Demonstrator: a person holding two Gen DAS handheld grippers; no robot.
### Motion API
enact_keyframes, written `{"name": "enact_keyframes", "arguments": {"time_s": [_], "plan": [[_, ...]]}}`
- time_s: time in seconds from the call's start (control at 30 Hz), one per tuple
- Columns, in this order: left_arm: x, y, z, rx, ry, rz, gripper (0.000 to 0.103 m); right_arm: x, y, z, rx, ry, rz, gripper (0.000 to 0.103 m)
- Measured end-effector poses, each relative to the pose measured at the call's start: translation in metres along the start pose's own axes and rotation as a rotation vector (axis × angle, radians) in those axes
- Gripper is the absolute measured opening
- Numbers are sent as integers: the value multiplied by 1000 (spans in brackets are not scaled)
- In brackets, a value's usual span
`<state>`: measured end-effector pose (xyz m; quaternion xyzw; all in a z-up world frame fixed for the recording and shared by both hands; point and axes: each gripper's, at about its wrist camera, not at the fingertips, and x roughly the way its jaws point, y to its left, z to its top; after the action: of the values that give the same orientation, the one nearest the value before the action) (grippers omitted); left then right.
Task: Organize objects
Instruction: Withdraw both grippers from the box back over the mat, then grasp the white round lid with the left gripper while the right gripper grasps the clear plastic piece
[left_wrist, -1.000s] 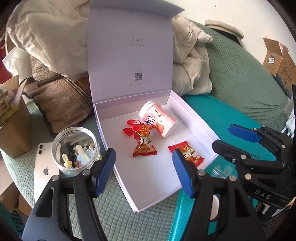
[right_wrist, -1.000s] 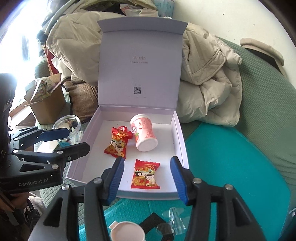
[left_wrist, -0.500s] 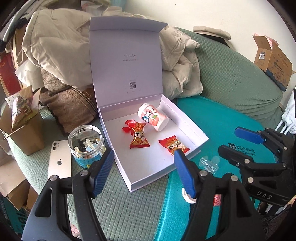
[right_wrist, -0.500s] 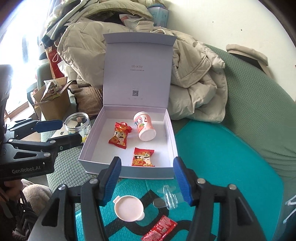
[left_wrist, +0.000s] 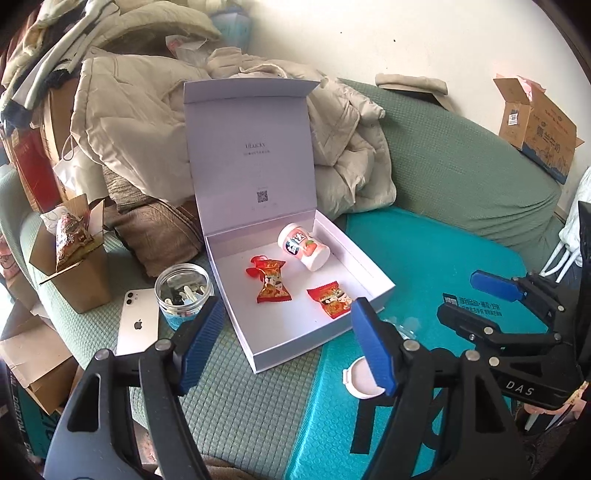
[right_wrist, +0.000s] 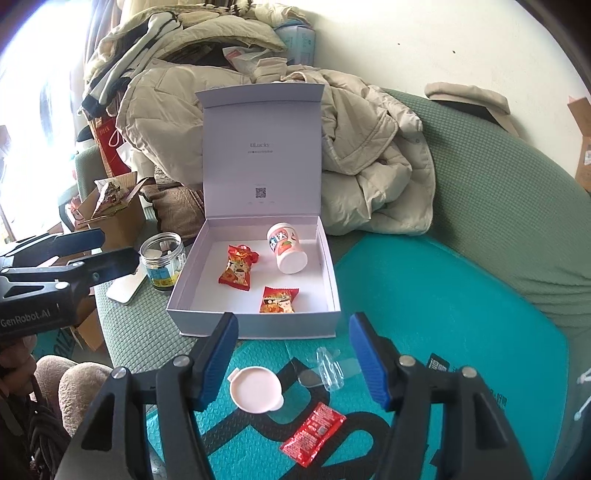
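The white box sits open on the green sofa, its lid standing up. Inside lie a pink cup on its side and two red snack packs. Just in front of the box, on the blue mat, lie a pink lid, a clear plastic piece and another red pack. A glass jar and a white phone are beside the box. The left gripper and the right gripper have just been opening; the fingers are wide with nothing between them.
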<state>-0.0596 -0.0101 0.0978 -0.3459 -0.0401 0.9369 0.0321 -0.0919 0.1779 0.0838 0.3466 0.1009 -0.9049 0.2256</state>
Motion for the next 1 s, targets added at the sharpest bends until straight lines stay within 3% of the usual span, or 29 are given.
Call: {"name": "enact_keyframes", "arguments": {"time_s": [0.63,0.8,1.0], "plan": [[32,-44,-31,50,87,-41,71,24,-38,-57,76,121,27,65],[51,-57,-46,81,142,-50,71,37,-45,-75,97,173,21,65],[76,-65,-65,83,209,-113,71,46,-53,-92,106,223,-2,65]]}}
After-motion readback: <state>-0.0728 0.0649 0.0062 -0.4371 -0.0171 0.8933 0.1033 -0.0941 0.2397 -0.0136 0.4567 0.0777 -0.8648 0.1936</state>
